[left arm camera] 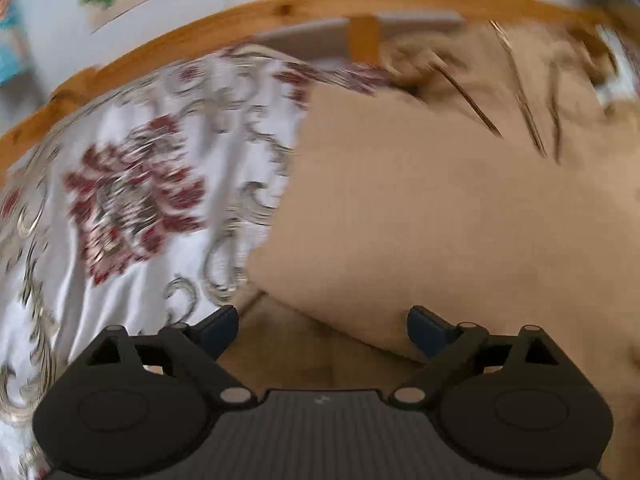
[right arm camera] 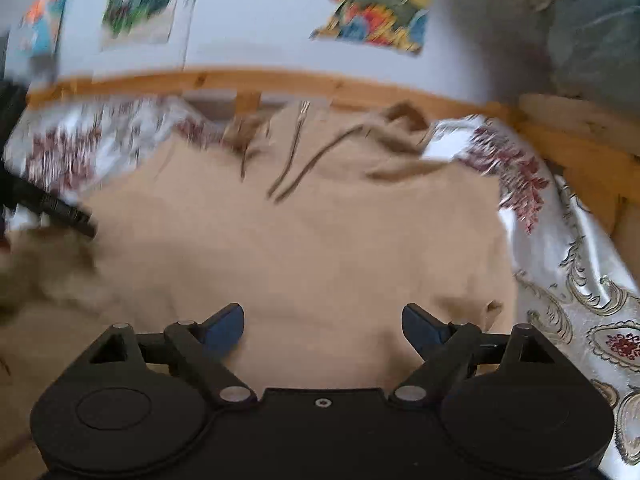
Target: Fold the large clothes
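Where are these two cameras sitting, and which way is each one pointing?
Left wrist view: sits on the left gripper, looking down along its open fingers at the tan hoodie and patterned bedspread.
Right wrist view: sits on the right gripper, fingers open, facing the hoodie's drawstrings and wall posters.
Both share the hoodie, bedspread and wooden bed rail.

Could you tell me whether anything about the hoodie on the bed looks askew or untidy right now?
Only mildly: the beige hoodie lies mostly flat on the patterned bedspread, but its hood is bunched and its drawstrings trail unevenly.
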`<action>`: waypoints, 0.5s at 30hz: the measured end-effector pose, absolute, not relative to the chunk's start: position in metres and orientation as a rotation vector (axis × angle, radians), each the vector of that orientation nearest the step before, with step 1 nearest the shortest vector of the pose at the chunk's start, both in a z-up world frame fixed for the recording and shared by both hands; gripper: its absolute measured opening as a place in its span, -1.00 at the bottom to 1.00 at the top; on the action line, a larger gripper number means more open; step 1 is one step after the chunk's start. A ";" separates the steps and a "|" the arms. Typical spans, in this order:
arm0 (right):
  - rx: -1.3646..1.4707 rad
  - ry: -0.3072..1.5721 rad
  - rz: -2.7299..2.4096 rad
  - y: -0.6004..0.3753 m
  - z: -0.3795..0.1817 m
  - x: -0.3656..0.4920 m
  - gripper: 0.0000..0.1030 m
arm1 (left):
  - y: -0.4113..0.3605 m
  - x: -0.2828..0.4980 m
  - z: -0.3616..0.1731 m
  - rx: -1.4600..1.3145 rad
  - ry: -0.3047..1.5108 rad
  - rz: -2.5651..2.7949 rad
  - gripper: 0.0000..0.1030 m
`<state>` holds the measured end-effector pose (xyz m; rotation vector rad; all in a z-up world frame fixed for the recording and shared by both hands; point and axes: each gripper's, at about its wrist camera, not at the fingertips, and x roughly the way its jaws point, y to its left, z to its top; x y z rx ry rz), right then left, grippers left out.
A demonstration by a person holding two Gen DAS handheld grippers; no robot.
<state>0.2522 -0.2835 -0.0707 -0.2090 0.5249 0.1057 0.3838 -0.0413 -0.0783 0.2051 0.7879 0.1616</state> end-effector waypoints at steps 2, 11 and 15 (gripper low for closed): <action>-0.283 0.591 0.035 -0.282 -0.080 0.256 0.61 | -0.051 0.386 -0.087 0.288 0.789 0.173 0.90; -0.371 0.588 -0.199 -0.319 -0.070 0.240 0.56 | -0.023 0.392 -0.089 0.206 0.813 0.182 1.00; -0.253 0.481 -0.037 -0.304 -0.048 0.224 0.64 | -0.016 0.392 -0.089 0.163 0.828 0.185 1.00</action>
